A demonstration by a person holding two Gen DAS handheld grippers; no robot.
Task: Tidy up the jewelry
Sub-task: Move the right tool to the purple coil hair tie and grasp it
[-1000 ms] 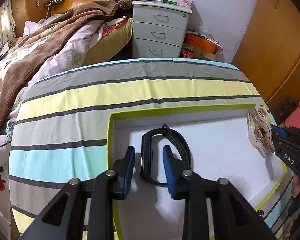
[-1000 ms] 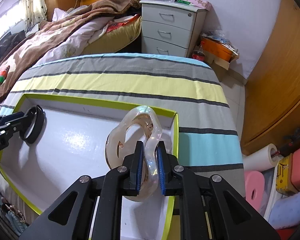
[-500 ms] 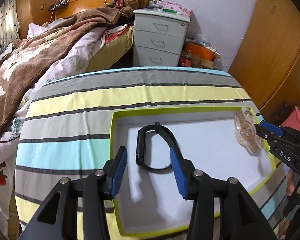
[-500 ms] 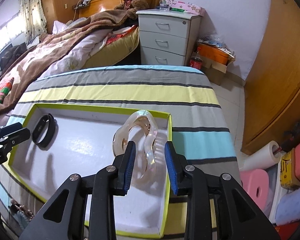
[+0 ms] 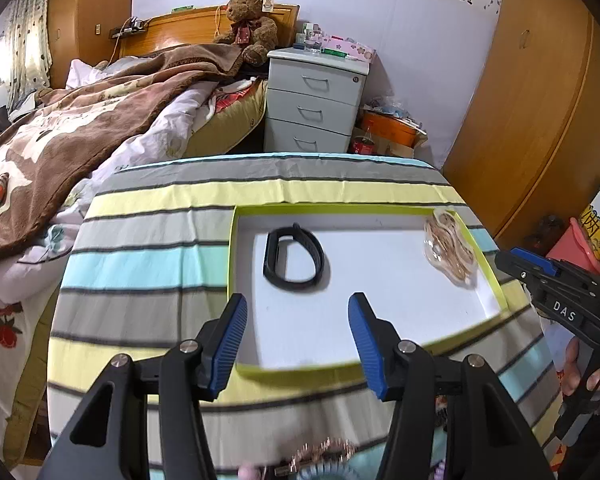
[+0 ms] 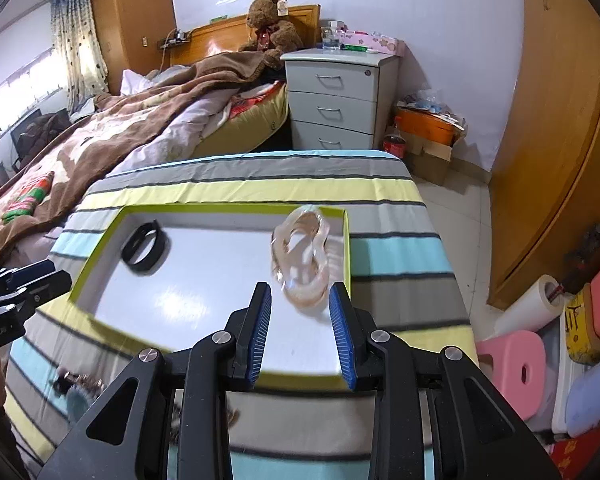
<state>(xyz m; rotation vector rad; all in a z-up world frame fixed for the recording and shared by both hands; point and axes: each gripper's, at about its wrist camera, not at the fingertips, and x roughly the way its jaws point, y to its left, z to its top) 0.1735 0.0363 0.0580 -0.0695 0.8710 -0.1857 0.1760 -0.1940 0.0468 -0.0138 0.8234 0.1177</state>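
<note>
A shallow white box with a lime-green rim (image 5: 233, 252) (image 6: 94, 256) lies on the striped tablecloth. A black wristband (image 5: 294, 256) (image 6: 145, 247) lies in its left part. A clear, amber-tinted hair claw clip (image 5: 452, 250) (image 6: 302, 258) lies in its right part by the rim. My left gripper (image 5: 298, 340) is open and empty, above the box's near edge. My right gripper (image 6: 300, 330) is open and empty, just short of the clip; it also shows at the right in the left wrist view (image 5: 540, 276).
More jewelry (image 5: 320, 454) (image 6: 76, 384) lies on the cloth near the table's front edge. A bed with a brown blanket (image 5: 80, 128) is to the left, a grey drawer unit (image 5: 316, 100) behind, wooden wardrobes at right. A pink stool (image 6: 516, 368) stands beside the table.
Both grippers opened and let go: the wristband and the clip now lie in the box. Both grippers pulled back and up from the box.
</note>
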